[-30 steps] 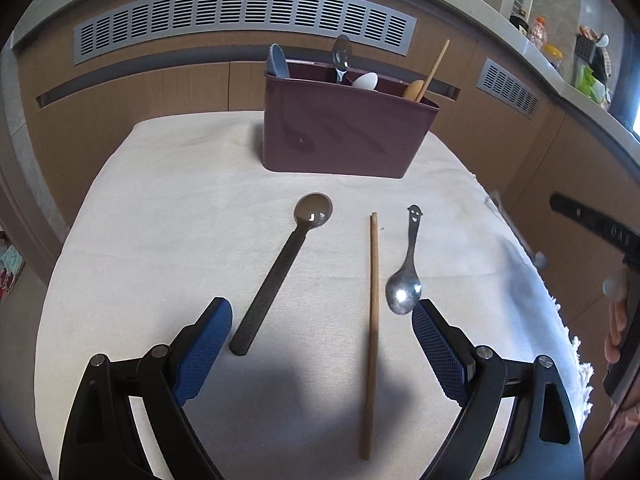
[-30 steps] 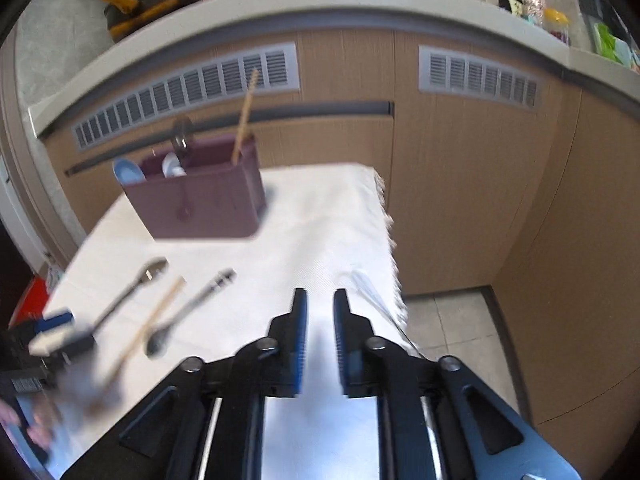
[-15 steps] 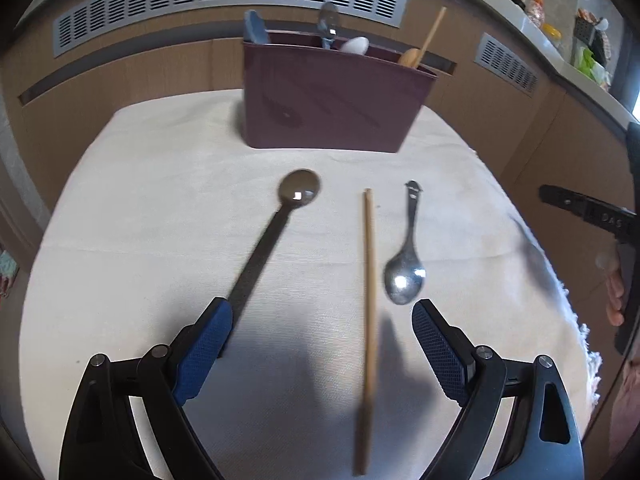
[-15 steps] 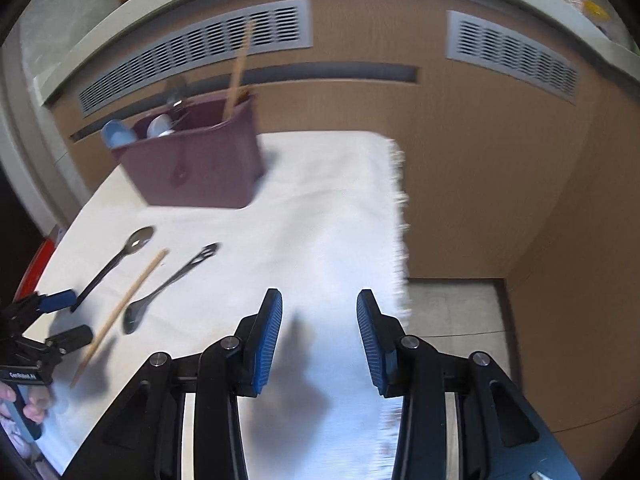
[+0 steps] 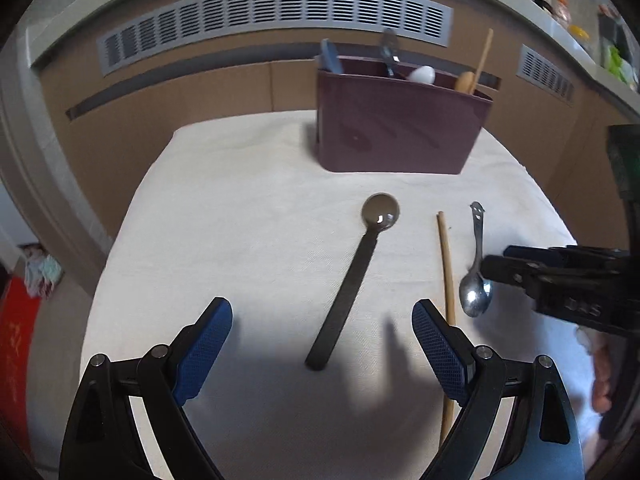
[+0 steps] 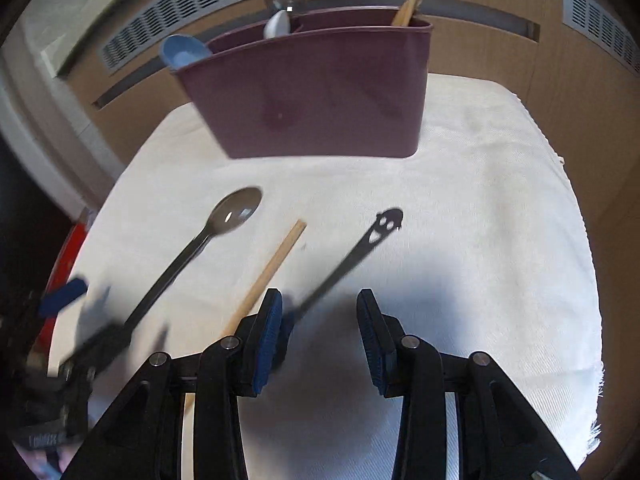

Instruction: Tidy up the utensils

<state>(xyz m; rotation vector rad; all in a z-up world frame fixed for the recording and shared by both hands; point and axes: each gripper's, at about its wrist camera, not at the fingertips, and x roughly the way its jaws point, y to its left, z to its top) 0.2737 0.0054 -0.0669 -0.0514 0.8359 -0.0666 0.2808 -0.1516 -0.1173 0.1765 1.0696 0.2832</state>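
Observation:
A maroon utensil holder (image 5: pixel 400 128) (image 6: pixel 320 92) stands at the back of the white cloth, with spoons and a chopstick in it. In front lie a dark long-handled spoon (image 5: pixel 352 280) (image 6: pixel 192 248), a wooden chopstick (image 5: pixel 446 272) (image 6: pixel 272 268) and a metal spoon (image 5: pixel 476 276) (image 6: pixel 352 256). My left gripper (image 5: pixel 322 338) is open, its tips either side of the dark spoon's handle end. My right gripper (image 6: pixel 320 332) is open low over the metal spoon's bowl end, which its left finger hides; it also shows in the left wrist view (image 5: pixel 560 280).
The white cloth (image 5: pixel 248 240) (image 6: pixel 500 240) covers a small table with a fringed right edge. Wooden cabinets with grey vents (image 5: pixel 272 12) stand close behind. A red object (image 5: pixel 16 340) lies on the floor at left.
My right gripper has opened wider and swung left over the table, down to the metal spoon. My left gripper has shifted left, so the dark spoon's handle now lies between its tips.

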